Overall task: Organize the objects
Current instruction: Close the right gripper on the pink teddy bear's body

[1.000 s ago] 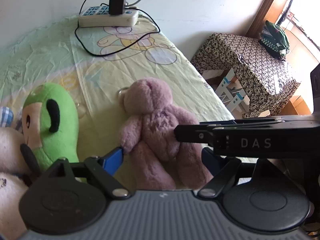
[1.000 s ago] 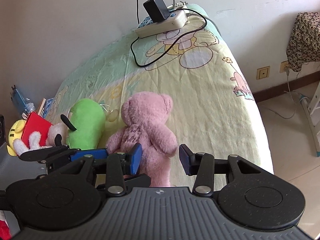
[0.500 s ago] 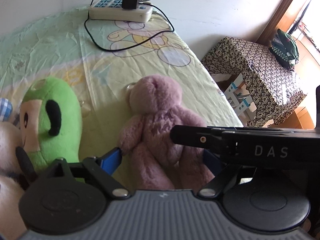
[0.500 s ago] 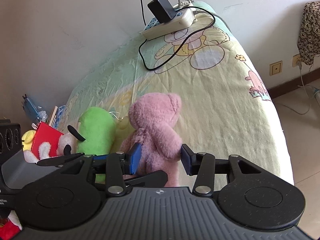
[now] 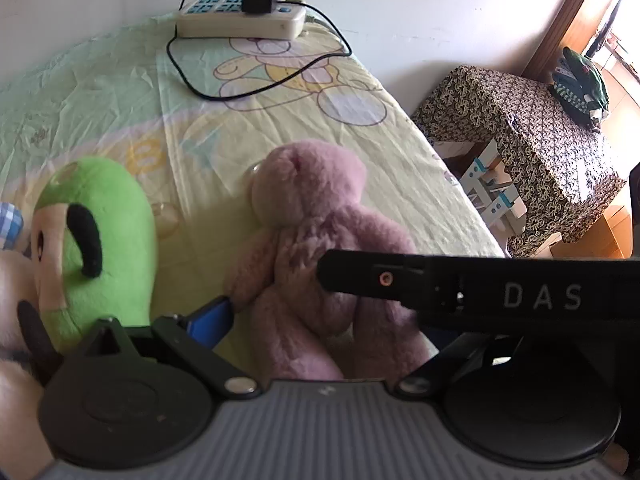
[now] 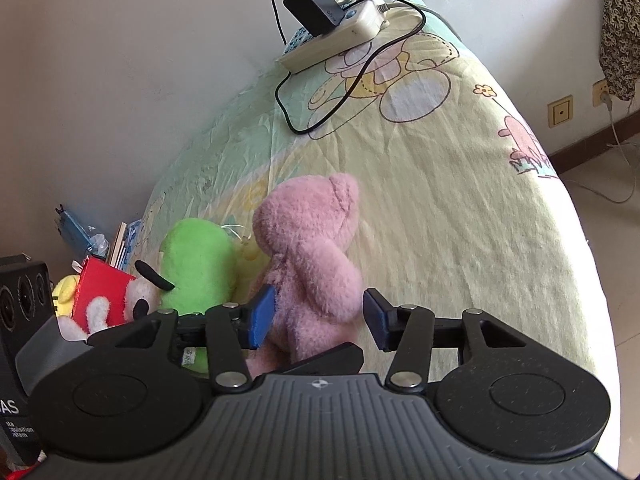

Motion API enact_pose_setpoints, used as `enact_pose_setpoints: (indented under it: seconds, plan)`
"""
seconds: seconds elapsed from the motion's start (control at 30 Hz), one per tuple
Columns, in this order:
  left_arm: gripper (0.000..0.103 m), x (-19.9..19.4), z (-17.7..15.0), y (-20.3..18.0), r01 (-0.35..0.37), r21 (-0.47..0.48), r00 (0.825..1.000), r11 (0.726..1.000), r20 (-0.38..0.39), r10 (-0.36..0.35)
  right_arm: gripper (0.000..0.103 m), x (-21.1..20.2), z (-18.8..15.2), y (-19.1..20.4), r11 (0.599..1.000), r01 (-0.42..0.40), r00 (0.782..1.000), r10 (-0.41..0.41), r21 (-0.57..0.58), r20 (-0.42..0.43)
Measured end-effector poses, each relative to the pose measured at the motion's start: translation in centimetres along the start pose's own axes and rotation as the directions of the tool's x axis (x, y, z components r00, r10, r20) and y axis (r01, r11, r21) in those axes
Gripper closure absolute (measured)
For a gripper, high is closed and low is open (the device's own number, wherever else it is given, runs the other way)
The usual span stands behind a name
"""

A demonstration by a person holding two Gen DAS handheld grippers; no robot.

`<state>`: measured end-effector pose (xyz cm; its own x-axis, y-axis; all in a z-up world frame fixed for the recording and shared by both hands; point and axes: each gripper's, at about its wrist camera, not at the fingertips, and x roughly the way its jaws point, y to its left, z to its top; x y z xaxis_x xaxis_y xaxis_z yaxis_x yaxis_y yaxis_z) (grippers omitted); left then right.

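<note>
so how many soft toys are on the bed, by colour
pink: 1, the teddy bear
green: 1, the green toy
white and red: 1, the dog-like toy
yellow: 1, the yellow toy, mostly hidden
total: 4 that show clearly

The pink plush bear [image 5: 316, 264] is seen lying on the bed [image 5: 120, 112], bracketed by the left gripper [image 5: 324, 320], whose jaws are spread wide. A green plush toy [image 5: 100, 240] is seen just beside it. The bear's middle is crossed by the right gripper [image 5: 360, 276]. A power strip [image 5: 240, 26] is seen by the wall.
</note>
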<state>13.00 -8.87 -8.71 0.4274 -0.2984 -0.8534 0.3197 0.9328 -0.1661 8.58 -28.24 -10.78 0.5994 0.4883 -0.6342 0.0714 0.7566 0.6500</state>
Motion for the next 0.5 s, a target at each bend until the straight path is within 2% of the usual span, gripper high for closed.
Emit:
enact_pose_setpoints:
  seconds: [0.07,0.17,0.33,0.4,0.5]
  plan:
    - [0.008,0.1,0.0,-0.1,-0.011,0.006,1.000,1.000,-0.001,0.011,0.060,0.0,-0.1,0.1,1.000,-0.014,1.000,0.014,-0.005,-0.006]
    - [0.010,0.2,-0.2,-0.3,-0.022,0.021,1.000,1.000,-0.004,0.022,0.064,-0.2,-0.2,0.6,0.999,-0.013,1.000,0.013,-0.037,-0.014]
    - [0.018,0.1,-0.4,-0.4,-0.016,0.025,1.000,1.000,-0.011,0.016,0.067,-0.6,-0.6,0.6,0.999,-0.026,0.999,0.025,-0.032,-0.019]
    - [0.026,0.1,-0.5,-0.3,0.018,0.020,1.000,1.000,-0.026,-0.017,0.068,-0.7,-0.7,0.6,0.999,-0.037,0.999,0.036,-0.025,-0.027]
    - [0.026,0.1,-0.8,-0.6,0.005,0.035,1.000,0.999,-0.029,-0.004,0.070,-1.0,-1.2,1.1,0.998,-0.027,0.999,0.025,-0.052,-0.031]
